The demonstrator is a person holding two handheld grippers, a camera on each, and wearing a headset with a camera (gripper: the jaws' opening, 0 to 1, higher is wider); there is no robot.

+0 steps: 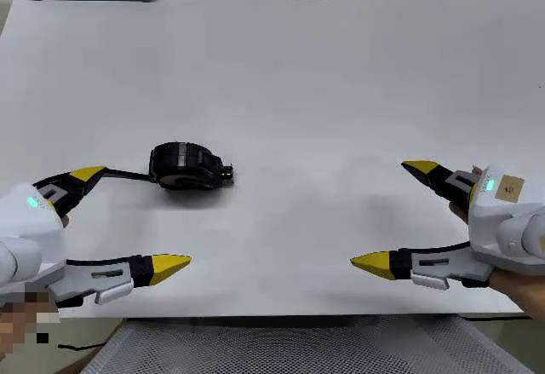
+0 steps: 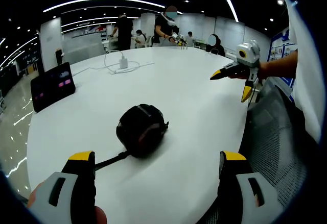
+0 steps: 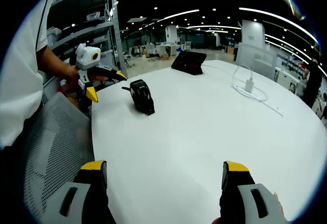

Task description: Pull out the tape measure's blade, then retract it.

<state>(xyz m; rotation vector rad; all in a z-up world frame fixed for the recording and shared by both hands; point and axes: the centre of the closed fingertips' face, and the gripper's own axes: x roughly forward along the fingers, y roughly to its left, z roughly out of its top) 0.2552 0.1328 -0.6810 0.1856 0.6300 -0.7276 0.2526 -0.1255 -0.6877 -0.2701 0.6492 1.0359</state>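
White tabletop (image 1: 324, 93) in a strip-lit hall holds the tape measure (image 1: 189, 167), with left gripper (image 1: 140, 215) and right gripper (image 1: 383, 214) jaws apart.

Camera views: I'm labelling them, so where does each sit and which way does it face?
Head view: on the headset, looking down at the table; left hand-held gripper, right hand-held gripper.
Left gripper view: on the left hand-held gripper, facing the tape measure; own jaws below.
Right gripper view: on the right hand-held gripper, facing across the table; own jaws, a sleeve.
Shared: the tape measure.
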